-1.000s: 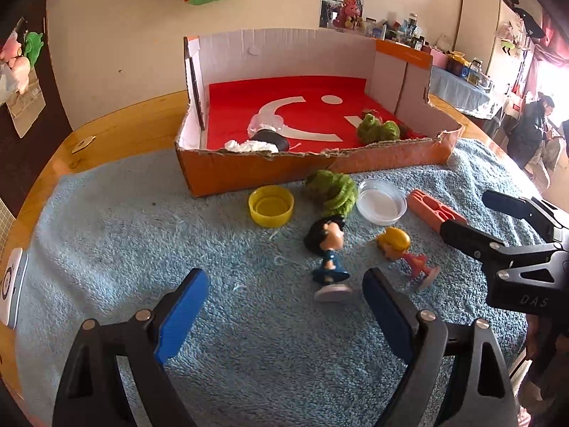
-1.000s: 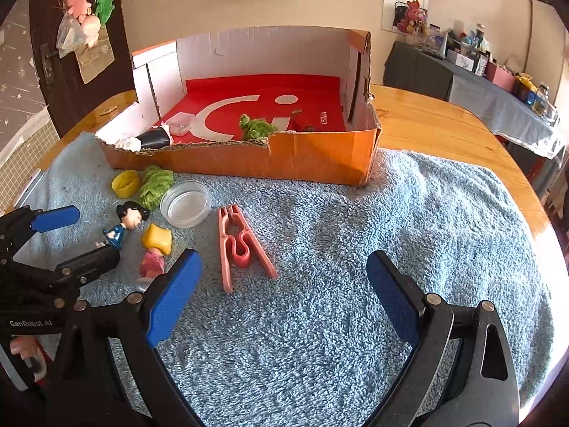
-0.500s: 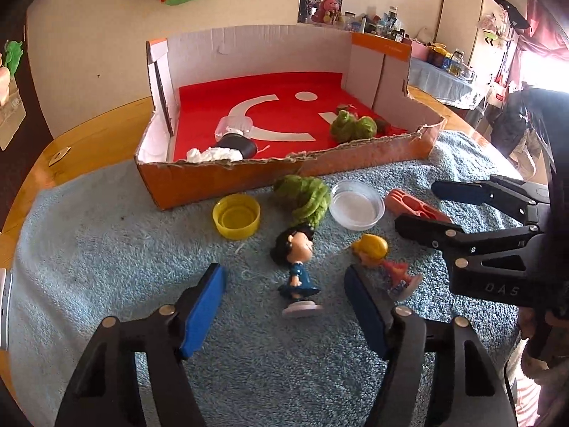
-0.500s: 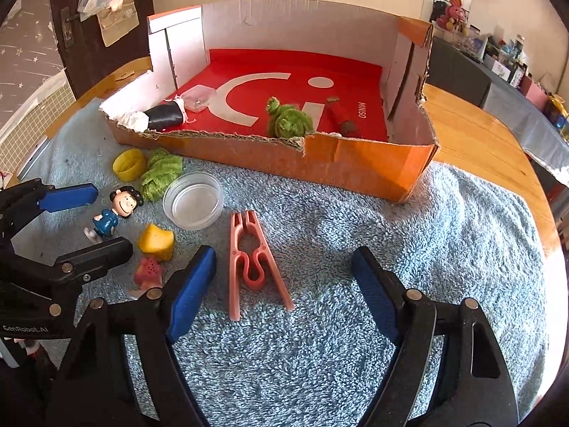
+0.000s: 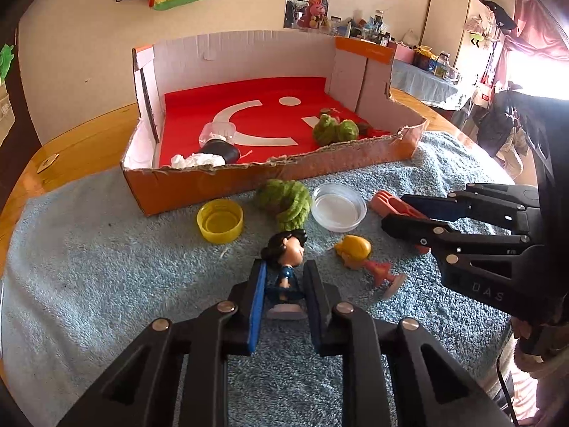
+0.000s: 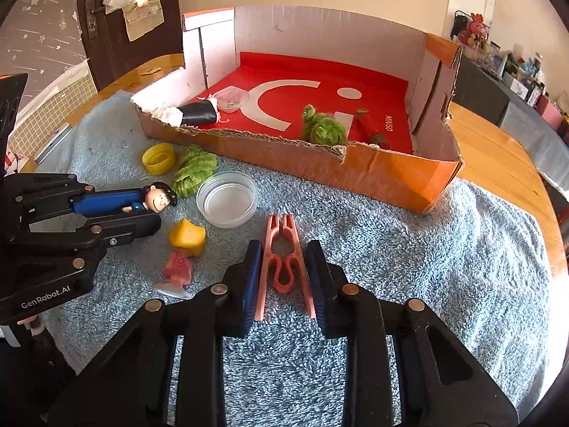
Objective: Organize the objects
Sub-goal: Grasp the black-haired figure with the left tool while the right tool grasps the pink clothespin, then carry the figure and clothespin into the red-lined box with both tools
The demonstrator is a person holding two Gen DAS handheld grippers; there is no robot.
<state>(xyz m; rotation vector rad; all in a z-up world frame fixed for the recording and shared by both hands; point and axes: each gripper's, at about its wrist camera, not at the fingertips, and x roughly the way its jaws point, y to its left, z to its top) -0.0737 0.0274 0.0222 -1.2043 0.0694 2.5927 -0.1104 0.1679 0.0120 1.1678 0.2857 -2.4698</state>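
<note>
Both tongs clamped on toys
Left tongs (image 5: pixel 283 286) grip the dark-haired figurine (image 5: pixel 286 263); right tongs (image 6: pixel 284 270) pinch the pink clothespin (image 6: pixel 283 261) between blue pads.

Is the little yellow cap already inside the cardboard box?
No, the yellow cap lies on the blue towel, outside the cardboard box.

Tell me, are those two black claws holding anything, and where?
The left gripper has closed on the dark-haired doll around its body. The right gripper has closed on the pink clothespin by its sides. Both things are on the towel.
</note>
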